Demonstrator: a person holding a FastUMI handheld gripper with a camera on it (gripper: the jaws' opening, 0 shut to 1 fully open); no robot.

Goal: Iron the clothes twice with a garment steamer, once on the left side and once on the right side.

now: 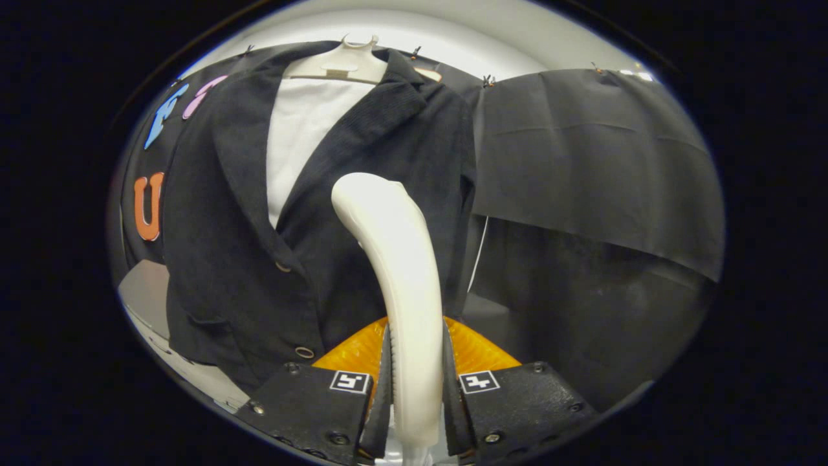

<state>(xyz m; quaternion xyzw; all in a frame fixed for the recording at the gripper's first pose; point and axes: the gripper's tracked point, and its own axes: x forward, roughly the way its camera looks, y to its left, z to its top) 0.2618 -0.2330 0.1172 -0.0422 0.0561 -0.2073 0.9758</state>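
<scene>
tool (416, 382): clamped on white steamer (394, 272) handle | dark jacket (259, 226): hanging just beyond steamer head

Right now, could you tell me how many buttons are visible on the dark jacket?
2: one button mid-front, another button lower, left of the steamer the gripper clamps. More may be hidden.

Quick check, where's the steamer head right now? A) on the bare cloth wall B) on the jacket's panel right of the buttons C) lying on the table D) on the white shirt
B: the gripper has both jaws pressed on the steamer, whose head sits against the jacket panel right of the buttons, below the shirt.
</scene>
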